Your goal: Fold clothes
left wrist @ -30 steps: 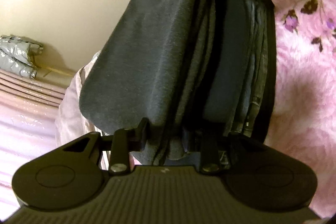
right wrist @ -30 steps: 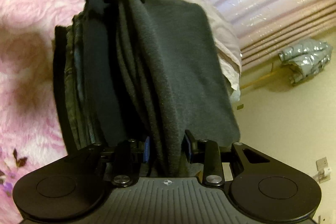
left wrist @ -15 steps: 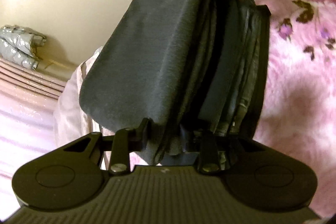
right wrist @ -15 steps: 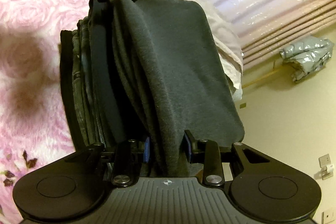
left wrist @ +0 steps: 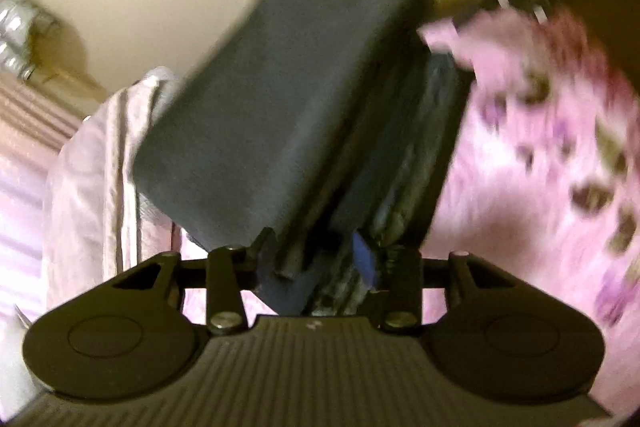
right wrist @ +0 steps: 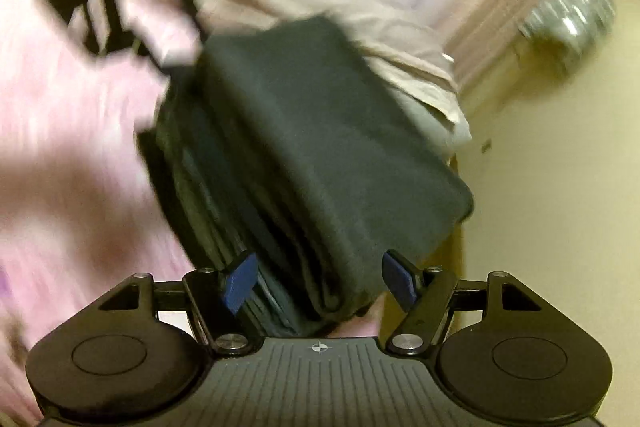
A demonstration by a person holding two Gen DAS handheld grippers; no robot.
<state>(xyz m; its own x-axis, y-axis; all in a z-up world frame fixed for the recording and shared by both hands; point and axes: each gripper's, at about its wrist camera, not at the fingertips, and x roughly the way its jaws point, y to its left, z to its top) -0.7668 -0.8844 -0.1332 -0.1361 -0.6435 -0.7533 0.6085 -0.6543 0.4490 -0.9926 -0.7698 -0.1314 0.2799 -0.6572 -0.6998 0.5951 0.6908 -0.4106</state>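
Pink floral blanket under us. Our right gripper has just been opening, pads clear of the folded dark garment between them; left gripper widening too, contact unclear. We lift straight away, sparing the stack's edges.

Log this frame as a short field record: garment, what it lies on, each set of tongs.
garment: folded dark grey garment, on a stack of other dark folded clothes
surface: pink floral blanket
left tongs: just been opening; stack edge between the pads, contact unclear
right tongs: just been opening; pads clear of the garment's folded edge
image quality: both views motion-blurred
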